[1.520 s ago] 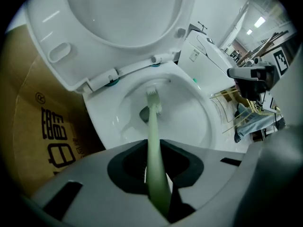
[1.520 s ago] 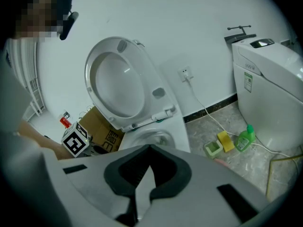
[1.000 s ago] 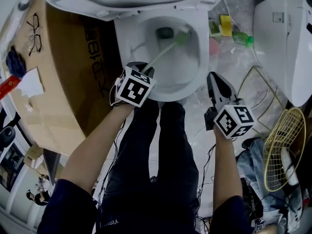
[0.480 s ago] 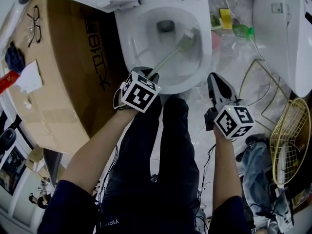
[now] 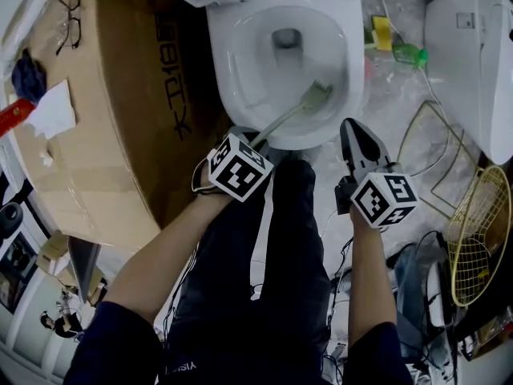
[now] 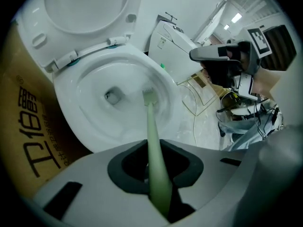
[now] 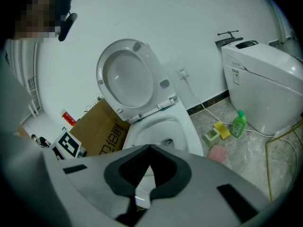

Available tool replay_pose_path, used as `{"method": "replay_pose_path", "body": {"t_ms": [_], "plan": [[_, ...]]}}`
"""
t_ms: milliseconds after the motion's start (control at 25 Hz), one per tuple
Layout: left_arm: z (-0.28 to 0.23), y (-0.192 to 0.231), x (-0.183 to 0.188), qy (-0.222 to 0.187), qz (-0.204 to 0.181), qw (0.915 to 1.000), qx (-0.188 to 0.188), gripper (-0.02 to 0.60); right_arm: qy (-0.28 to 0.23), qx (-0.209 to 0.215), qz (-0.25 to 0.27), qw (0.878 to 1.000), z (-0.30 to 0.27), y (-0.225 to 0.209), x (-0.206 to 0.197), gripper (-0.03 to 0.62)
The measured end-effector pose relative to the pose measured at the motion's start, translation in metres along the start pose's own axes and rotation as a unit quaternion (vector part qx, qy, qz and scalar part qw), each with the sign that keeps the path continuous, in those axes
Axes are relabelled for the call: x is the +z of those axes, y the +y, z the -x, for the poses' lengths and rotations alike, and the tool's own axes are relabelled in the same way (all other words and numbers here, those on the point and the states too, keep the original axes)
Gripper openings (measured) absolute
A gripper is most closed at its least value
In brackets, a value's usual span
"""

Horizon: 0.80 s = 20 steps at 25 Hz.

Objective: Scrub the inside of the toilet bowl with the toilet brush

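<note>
Left hand-held gripper [image 6: 152,150] is clamping the pale green toilet brush [image 6: 151,119], hiding its handle end. The bristles [image 5: 317,95] are seemingly pressing the toilet bowl [image 5: 239,69] wall. Right hand-held gripper [image 7: 148,149] is hovering closed, empty.

The toilet bowl [image 5: 240,70] was white, the toilet brush [image 5: 287,119] pale green, the left cardboard box [image 5: 120,111] brown, the far-right bottle [image 5: 409,54] green.

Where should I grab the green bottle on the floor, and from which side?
Probably the green bottle round its narrow neck just under the cap, coming from above with the empty right gripper: it stands upright, the yellow sponge sits close beside it and the second toilet stands just behind.
</note>
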<state>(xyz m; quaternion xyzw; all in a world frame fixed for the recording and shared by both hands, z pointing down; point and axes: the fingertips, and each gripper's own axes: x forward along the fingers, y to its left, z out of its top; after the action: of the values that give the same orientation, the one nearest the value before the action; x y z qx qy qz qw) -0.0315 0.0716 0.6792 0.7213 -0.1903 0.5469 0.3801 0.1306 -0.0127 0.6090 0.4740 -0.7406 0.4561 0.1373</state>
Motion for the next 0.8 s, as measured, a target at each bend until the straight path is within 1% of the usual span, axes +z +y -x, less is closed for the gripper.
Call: {"method": "replay_pose_path", "body": {"t_ms": [80, 240, 520, 800], "plan": [[0.001, -0.004, -0.009, 0.003, 0.008, 0.9999, -0.007, 0.084, 0.004, 0.003, 0.005, 1.000, -0.003, 0.004, -0.001, 0.003], [0.003, -0.007, -0.028, 0.015, 0.049, 0.9986, -0.017, 0.084, 0.012, 0.010, 0.012, 1.000, -0.011, 0.011, -0.002, 0.003], [0.007, 0.009, -0.052, 0.025, 0.098, 0.9949, 0.006, 0.084, 0.028, 0.029, 0.027, 0.999, -0.027, 0.024, 0.001, 0.003], [0.015, 0.037, -0.051, 0.014, 0.163, 0.9863, 0.024, 0.084, 0.044, 0.048, 0.044, 0.997, -0.043, 0.030, 0.011, 0.003]]}}
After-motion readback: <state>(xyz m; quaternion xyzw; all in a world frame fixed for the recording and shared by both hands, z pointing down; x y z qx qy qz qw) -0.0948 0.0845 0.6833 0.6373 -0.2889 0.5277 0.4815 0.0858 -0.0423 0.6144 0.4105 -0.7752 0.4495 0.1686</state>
